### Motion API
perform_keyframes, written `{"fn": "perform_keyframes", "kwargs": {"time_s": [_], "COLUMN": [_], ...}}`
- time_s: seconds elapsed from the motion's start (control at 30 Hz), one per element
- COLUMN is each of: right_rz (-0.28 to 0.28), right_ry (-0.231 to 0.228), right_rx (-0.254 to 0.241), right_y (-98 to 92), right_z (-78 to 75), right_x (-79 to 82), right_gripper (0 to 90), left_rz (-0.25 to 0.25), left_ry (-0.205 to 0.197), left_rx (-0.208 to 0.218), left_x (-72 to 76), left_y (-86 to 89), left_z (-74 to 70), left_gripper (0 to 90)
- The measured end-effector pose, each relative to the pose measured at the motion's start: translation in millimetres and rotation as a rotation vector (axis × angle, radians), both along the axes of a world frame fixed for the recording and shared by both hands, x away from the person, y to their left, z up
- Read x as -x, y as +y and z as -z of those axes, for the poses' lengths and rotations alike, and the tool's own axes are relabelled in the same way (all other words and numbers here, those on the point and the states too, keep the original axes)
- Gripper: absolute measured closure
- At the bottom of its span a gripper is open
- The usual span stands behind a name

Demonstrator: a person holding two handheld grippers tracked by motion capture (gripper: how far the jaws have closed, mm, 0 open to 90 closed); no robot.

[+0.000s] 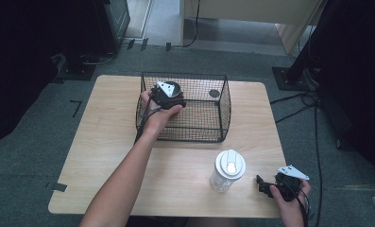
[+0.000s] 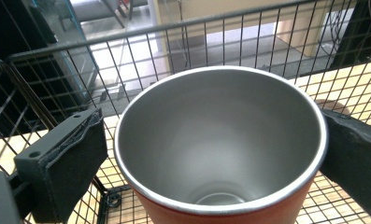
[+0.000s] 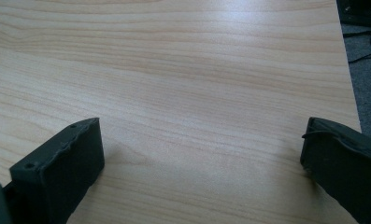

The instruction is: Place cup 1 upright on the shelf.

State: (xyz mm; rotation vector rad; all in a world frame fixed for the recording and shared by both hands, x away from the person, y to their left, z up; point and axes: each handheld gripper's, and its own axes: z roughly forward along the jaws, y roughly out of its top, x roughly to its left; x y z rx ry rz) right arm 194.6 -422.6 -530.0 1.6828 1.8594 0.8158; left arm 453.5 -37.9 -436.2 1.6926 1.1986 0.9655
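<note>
A cup (image 2: 220,135), orange outside and steel inside, stands upright between my left gripper's (image 2: 213,144) jaws inside the black wire basket (image 1: 185,74). The right pad (image 2: 351,154) rests at the rim, while a thin gap shows between the left pad (image 2: 75,158) and the cup wall. In the high view the left gripper (image 1: 172,93) is over the basket's back left part. My right gripper (image 1: 263,185) lies open near the table's front right corner, with bare wood between its pads (image 3: 202,154).
A clear bottle with a white lid (image 1: 227,170) stands at the front of the wooden table (image 1: 105,142), just left of the right gripper. A small dark disc (image 1: 214,93) lies in the basket's back right. Cables (image 1: 298,111) trail over the floor on the right.
</note>
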Motion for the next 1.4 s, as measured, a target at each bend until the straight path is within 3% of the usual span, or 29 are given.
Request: {"fn": "perform_keyframes", "kwargs": {"time_s": [0.4,0.73,1.4], "right_rz": [0.000,0.000,0.000], "right_ry": [0.000,0.000,0.000], "right_rx": [0.000,0.000,0.000], "right_y": [0.0,0.0,0.0], "right_z": [0.0,0.0,0.0], "right_x": [0.0,0.0,0.0], "right_gripper": [0.0,0.0,0.0], "left_rz": [0.021,0.012,0.046], "left_ry": [-0.008,-0.071,-0.070], "left_rx": [0.024,0.034,0.048], "left_x": [6.2,10.8,31.7], "left_y": [2.4,3.2,12.4], "left_z": [-12.2,-32.1,-59.4], "left_gripper": [0.0,0.0,0.0]}}
